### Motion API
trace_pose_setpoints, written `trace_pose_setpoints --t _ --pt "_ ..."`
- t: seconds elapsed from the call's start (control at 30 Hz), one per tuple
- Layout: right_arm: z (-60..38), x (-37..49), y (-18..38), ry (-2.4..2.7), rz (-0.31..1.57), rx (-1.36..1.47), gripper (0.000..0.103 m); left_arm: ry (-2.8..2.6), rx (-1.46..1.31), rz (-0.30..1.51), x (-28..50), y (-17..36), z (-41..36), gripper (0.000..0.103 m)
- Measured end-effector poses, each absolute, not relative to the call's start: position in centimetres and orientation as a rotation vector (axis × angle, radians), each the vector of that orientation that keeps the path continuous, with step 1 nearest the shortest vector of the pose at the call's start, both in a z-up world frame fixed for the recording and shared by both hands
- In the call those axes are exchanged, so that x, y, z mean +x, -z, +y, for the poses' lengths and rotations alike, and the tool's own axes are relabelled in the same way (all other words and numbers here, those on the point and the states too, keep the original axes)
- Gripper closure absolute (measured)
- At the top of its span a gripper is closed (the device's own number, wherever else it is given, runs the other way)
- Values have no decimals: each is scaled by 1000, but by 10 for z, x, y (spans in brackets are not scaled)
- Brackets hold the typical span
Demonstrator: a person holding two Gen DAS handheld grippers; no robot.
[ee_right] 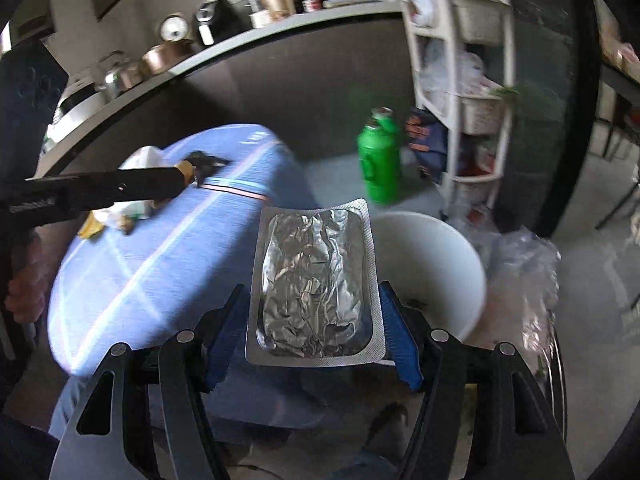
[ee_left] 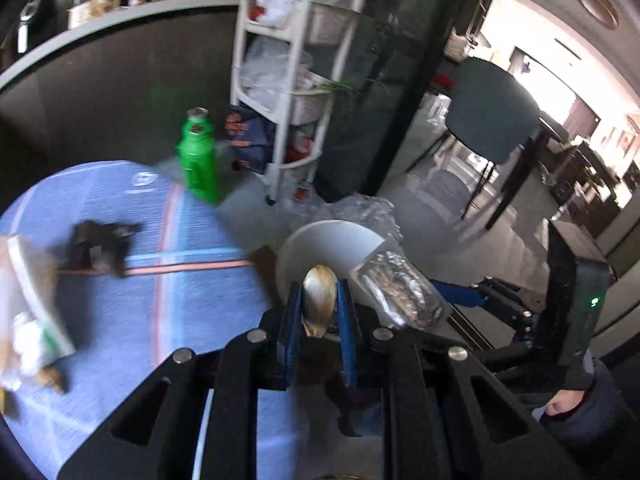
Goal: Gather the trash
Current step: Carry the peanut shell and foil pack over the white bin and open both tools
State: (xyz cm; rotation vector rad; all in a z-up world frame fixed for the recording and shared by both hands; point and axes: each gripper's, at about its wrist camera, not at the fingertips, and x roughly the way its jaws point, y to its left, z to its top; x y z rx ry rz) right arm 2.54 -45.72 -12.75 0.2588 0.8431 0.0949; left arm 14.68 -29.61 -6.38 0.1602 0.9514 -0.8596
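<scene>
Shiny and crinkly, a silver foil pack (ee_right: 314,280) sits closest, pinched between the blue pads of the right tool (ee_right: 316,320), which is closed tight on its bottom end. It is flat, with a smooth edge all round and a wrinkled middle, and it looks empty. It hangs in the air just past the right edge of the blue counter (ee_right: 168,264), right by the rim of the white bin (ee_right: 432,260) on the floor. The left tool (ee_left: 318,300) is closed on a small brown and cream bit of trash (ee_left: 319,294); it looks like a shell or a peel, but I cannot tell which. That bit is also up in the air, over the near rim of the bin, just beside the foil pack. So two bits of trash are picked up and almost at the bin, but not dropped in yet, I think. More is left to do: a heap of white and yellow scraps (ee_right: 120,216) lies near the far left edge of the counter, and a dark lump (ee_left: 100,244) lies on it too. A green bottle (ee_right: 378,160) stands on the floor behind the bin, near a white rack (ee_right: 456,80) full of plastic bags.
</scene>
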Motion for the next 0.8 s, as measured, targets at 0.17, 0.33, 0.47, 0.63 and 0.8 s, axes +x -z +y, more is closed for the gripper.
trace_pose_setpoints --t 0.17,0.33,0.47,0.63,0.8 --pt "-485 30 154 -60 867 288 42 891 170 1009 156 88 -340 85" --pt "-500 44 182 -56 902 309 41 890 195 1069 169 120 -369 85" --pt "-506 55 198 -61 927 303 41 879 225 1106 177 143 -385 85" --pt "-505 66 208 -71 944 280 41 870 250 1128 188 161 -394 84" --pt "-499 72 214 -72 964 227 26 837 263 1111 191 164 -399 34"
